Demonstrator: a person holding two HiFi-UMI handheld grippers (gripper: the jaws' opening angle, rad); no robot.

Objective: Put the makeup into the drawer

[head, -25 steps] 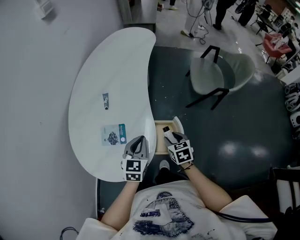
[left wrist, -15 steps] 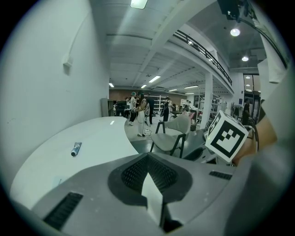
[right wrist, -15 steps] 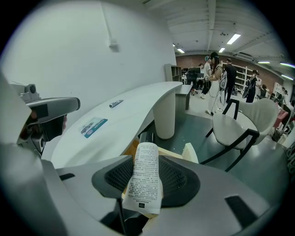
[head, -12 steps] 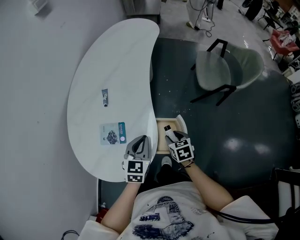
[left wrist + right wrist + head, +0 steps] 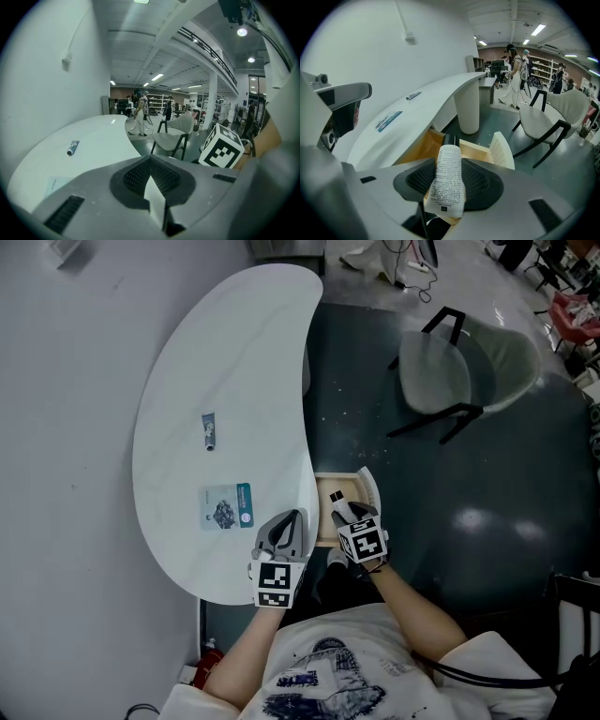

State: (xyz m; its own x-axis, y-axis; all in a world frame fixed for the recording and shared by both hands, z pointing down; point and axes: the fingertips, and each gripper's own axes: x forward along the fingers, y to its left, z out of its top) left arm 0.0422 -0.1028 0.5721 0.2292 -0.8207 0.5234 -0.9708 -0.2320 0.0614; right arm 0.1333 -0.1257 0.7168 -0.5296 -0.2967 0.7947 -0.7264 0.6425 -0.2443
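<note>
One printed white tube (image 5: 450,169) clamped in right tool (image 5: 450,186), left tool (image 5: 154,188) closed, wooden drawer (image 5: 475,151)

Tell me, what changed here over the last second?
The right gripper, shut on the white tube, has sunk a little toward the open drawer. The left gripper, shut and empty, seems to have dipped slightly by the table edge. Nothing was grasped or released. The small tube and the sachet lie as before.
</note>
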